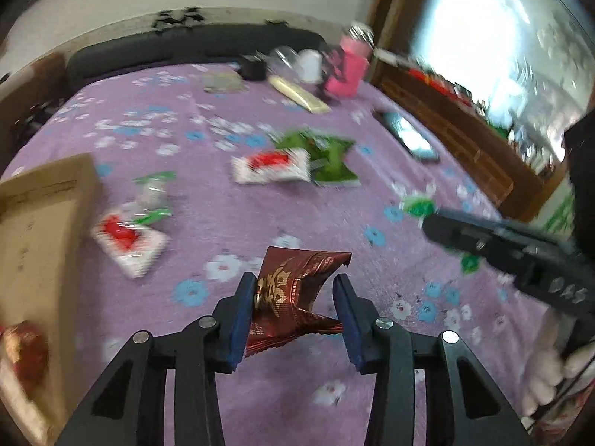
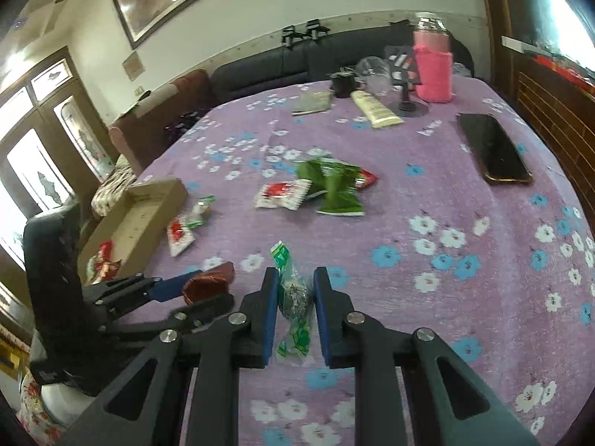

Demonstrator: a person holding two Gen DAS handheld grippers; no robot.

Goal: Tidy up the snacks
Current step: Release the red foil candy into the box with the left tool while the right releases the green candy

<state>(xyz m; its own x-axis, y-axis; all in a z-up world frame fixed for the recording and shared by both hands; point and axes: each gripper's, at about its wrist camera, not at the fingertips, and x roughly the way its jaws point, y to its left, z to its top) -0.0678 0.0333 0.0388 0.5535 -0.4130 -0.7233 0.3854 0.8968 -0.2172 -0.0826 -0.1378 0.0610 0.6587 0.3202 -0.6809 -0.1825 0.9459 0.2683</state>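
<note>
My left gripper [image 1: 294, 299] has its jaws wide around a dark red snack packet [image 1: 293, 297]; only the left pad touches it. It also shows in the right wrist view [image 2: 208, 284]. My right gripper [image 2: 296, 293] straddles a green-and-clear wrapped candy [image 2: 293, 297] lying on the purple cloth, pads close to it on both sides. A cardboard box [image 2: 141, 215] at the left holds a red packet [image 2: 102, 260]. Red-and-white packets [image 2: 282, 195] and green packets [image 2: 334, 186] lie mid-table.
A purple flowered tablecloth [image 2: 446, 278] covers the table. A phone [image 2: 491, 146] lies at the right. A pink bottle [image 2: 433, 63], a cream tube [image 2: 375, 107], a dark cup [image 2: 342, 83] and a clear cup stand at the back. A dark sofa sits behind.
</note>
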